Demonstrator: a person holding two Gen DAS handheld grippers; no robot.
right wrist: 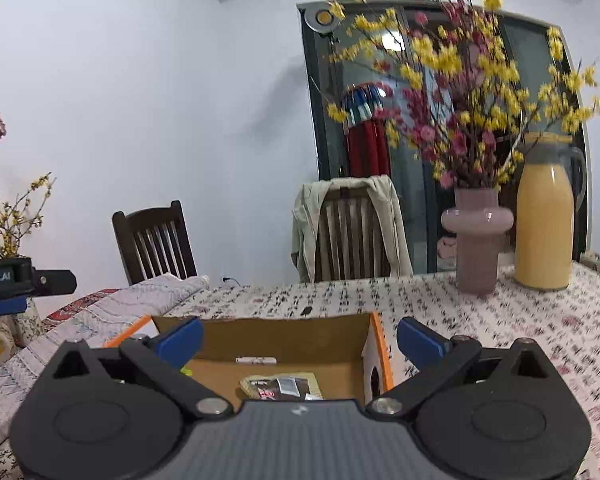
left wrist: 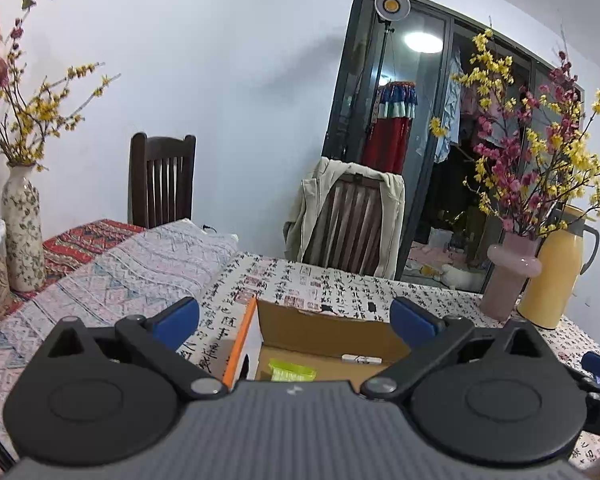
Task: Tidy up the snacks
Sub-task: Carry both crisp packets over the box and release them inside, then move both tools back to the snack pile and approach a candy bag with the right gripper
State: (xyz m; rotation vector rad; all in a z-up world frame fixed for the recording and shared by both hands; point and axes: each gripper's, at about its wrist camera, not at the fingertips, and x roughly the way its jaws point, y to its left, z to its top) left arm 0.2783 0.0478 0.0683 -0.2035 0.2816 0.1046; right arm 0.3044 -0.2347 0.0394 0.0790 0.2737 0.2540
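Below, my left gripper (left wrist: 296,322) hangs over the open cardboard box (left wrist: 324,326) with its blue fingers (left wrist: 178,320) spread wide and nothing between them. Inside the box, a yellow-green snack packet (left wrist: 290,370) lies on the floor near the orange-edged flap (left wrist: 240,344). My right gripper (right wrist: 300,340) likewise stands spread and empty above the same box, where a dark snack packet (right wrist: 282,387) rests flat beside a small white item (right wrist: 256,360) at the far wall. Beyond, on the calligraphy tablecloth (right wrist: 500,320), stand a pink vase (right wrist: 476,240) and a yellow jug (right wrist: 544,216).
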